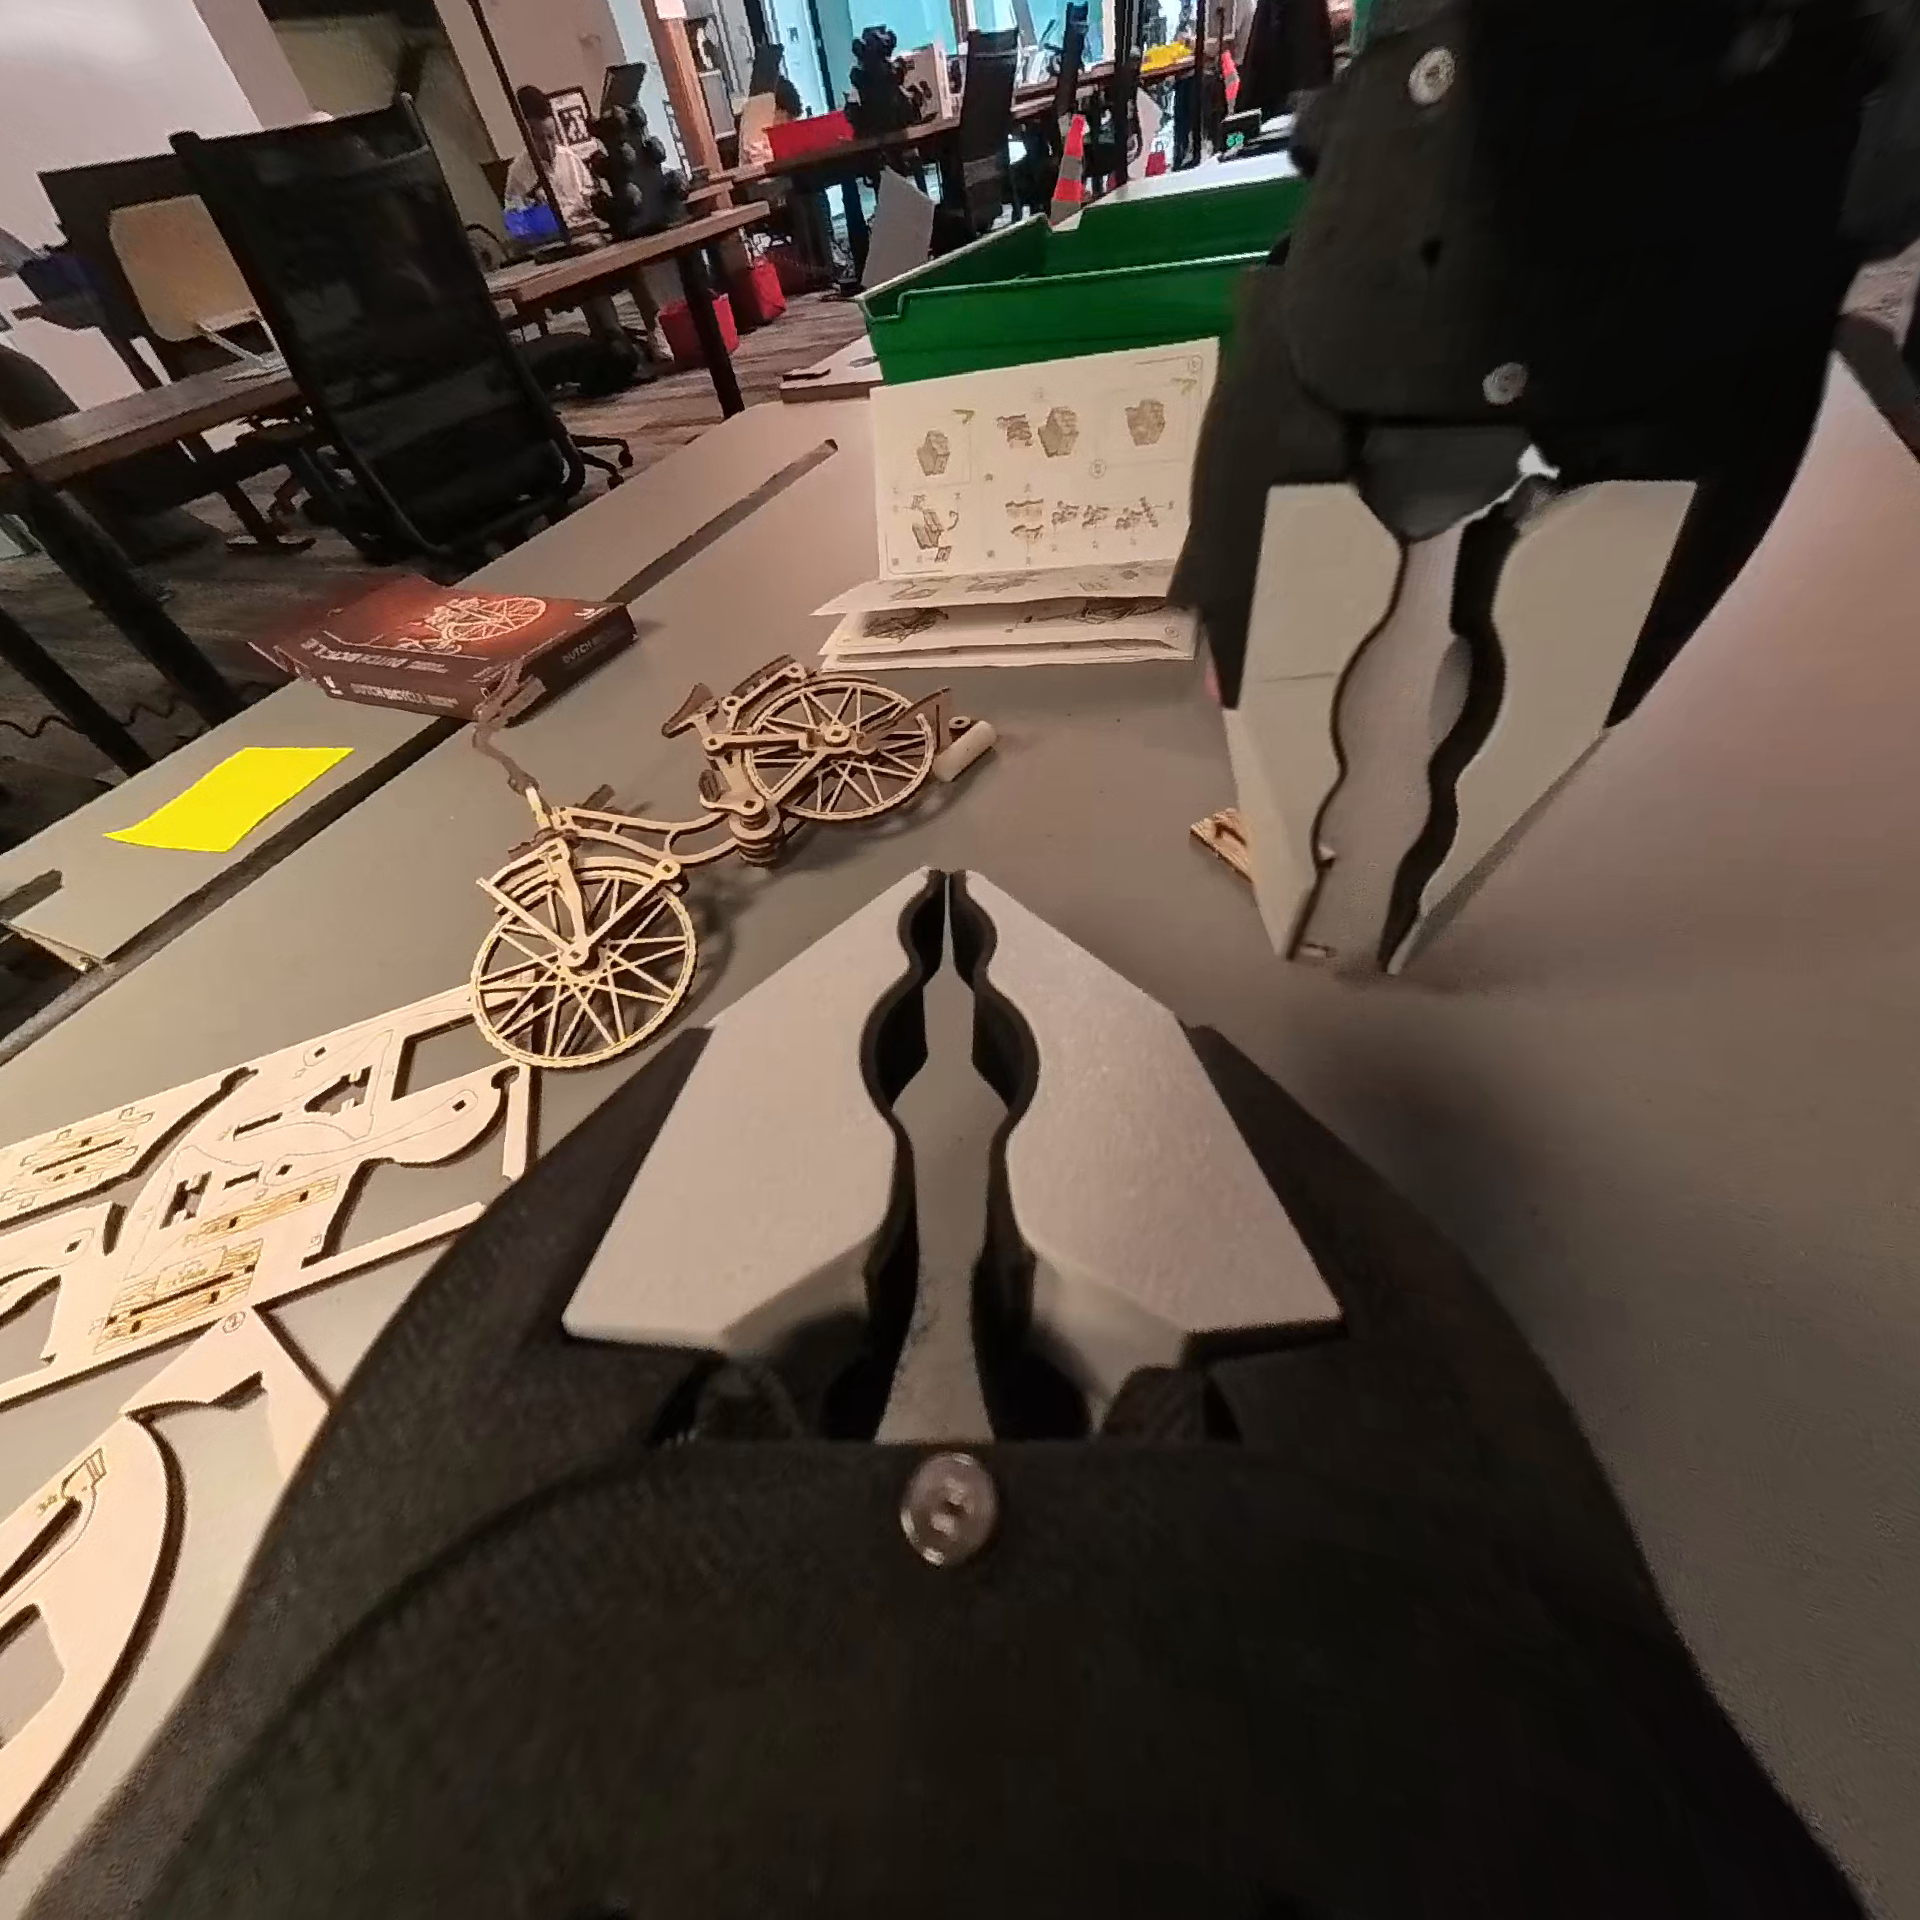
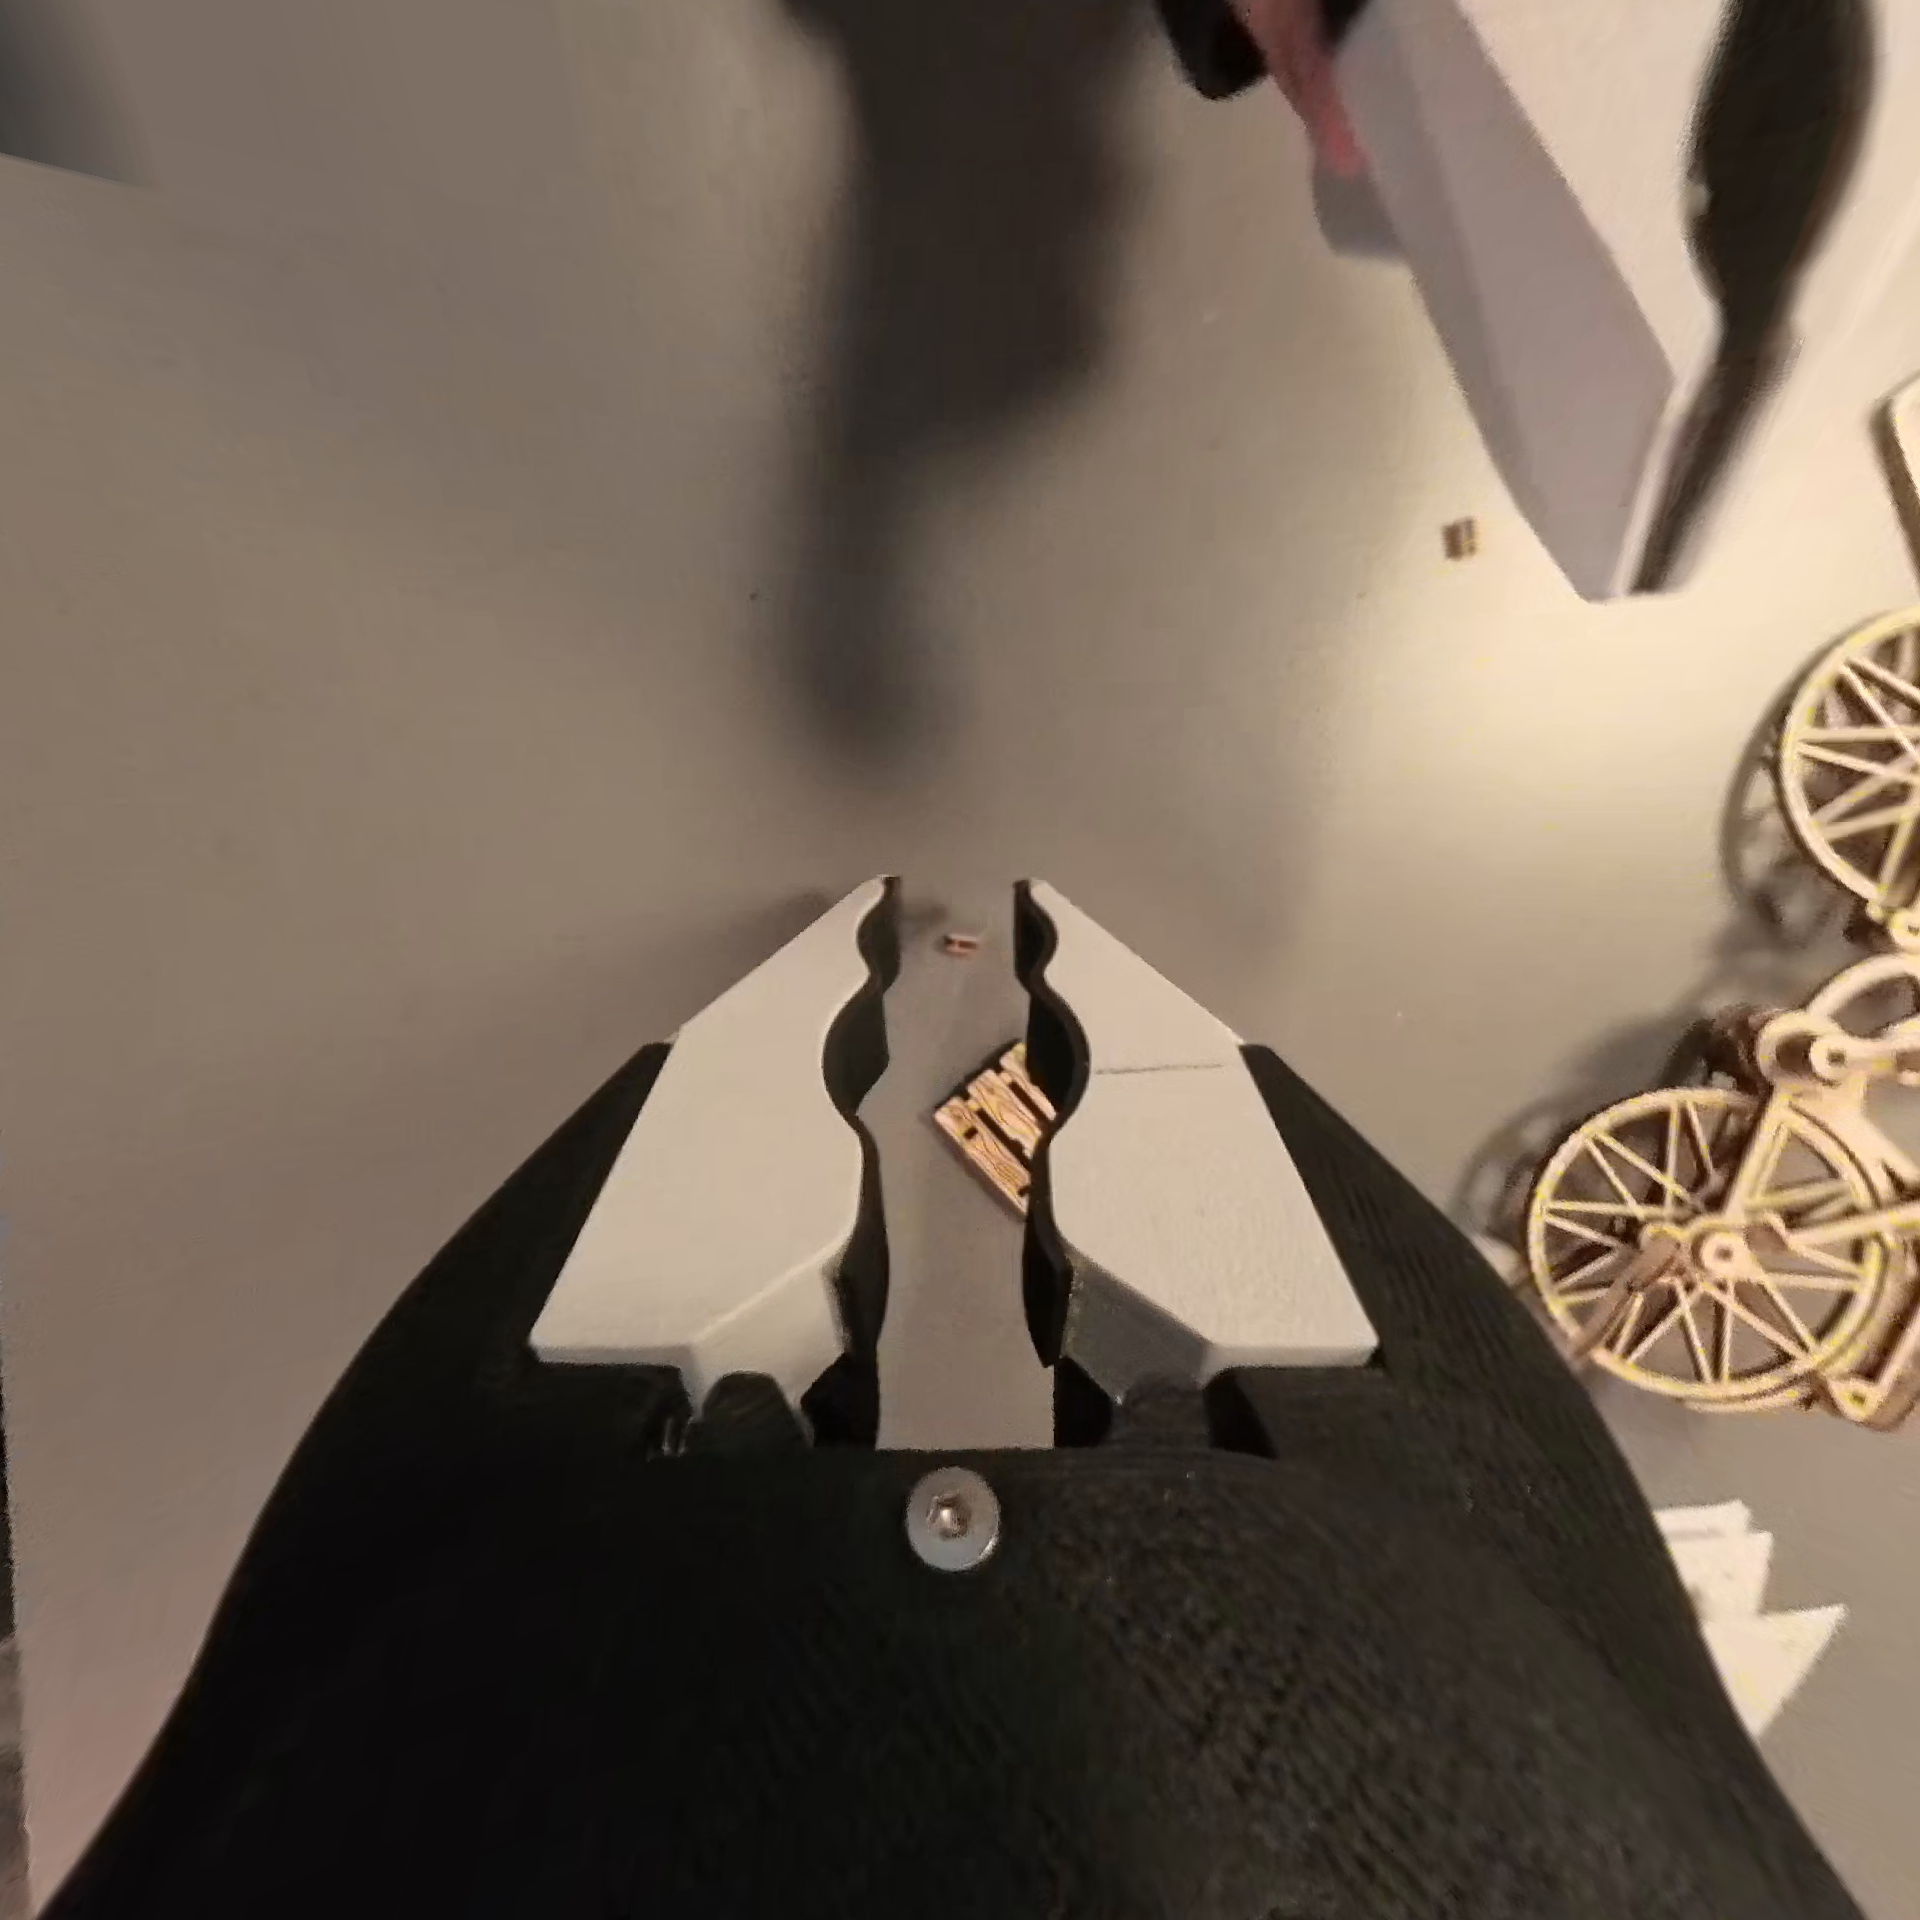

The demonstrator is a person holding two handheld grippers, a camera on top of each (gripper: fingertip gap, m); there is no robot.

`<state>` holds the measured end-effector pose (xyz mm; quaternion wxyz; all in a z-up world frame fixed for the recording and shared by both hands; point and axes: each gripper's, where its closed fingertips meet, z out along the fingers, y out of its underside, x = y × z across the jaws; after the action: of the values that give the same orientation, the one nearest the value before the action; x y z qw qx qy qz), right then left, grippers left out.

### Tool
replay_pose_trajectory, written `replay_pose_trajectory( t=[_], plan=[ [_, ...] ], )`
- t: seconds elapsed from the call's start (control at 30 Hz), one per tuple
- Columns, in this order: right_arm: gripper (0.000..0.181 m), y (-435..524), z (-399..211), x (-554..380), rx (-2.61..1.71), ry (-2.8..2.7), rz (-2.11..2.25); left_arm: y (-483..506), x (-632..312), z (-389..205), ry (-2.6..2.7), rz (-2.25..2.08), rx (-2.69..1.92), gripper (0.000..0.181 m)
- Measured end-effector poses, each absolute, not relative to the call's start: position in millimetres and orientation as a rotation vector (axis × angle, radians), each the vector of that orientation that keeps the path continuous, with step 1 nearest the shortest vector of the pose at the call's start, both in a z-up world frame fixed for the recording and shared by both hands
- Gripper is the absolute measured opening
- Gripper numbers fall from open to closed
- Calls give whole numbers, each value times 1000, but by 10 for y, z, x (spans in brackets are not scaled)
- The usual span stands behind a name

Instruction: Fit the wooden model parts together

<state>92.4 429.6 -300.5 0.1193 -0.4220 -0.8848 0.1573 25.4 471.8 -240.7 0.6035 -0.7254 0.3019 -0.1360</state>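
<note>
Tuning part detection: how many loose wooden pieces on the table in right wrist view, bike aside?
3: engraved flat piece, partly behind the right gripper finger; tiny piece between its fingertips; second tiny piece farther off, upper right. More may hide under the gripper.

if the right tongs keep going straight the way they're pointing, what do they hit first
Most likely the grey tabletop: the right tongs point steeply down at it, open. A tiny wooden piece lies between their tips; depth is unclear.

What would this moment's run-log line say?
left gripper: shut, empty | right gripper: open over small wooden part on table | bicycle model: lying flat, untouched
</note>
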Motion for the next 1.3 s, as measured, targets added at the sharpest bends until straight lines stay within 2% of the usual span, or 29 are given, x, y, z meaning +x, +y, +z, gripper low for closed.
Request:
replay_pose_trajectory(
  t=[0.2,0.43,0.6,0.87,1.03,1.17,1.27,1.3],
  plan=[
    [31,4626,-2831,875,-1395,-1989,456,4726,223,-2340,682,-262,-1627,7],
    [29,5050,-1940,1380,-1053,-1057,221,4708,206,-2240,657,-278,-1555,18],
    [38,5179,-1970,1458,-1034,-1000,96,4686,208,-2127,617,-330,-1486,43],
    [92,5362,-2107,1438,-1092,-1027,-1,4652,267,-1933,600,-314,-1335,92],
    [96,5391,-2129,1440,-1106,-1025,-18,4706,156,-1913,530,-272,-1338,104],
    [99,5438,-2240,1404,-1137,-1066,-31,4750,138,-1895,493,-289,-1320,123],
    [100,5454,-2072,1443,-1167,-901,141,4800,137,-1924,482,-261,-1338,126],
    [106,5484,-2020,1497,-1177,-843,163,4823,125,-1933,472,-229,-1350,127]
  ],
)
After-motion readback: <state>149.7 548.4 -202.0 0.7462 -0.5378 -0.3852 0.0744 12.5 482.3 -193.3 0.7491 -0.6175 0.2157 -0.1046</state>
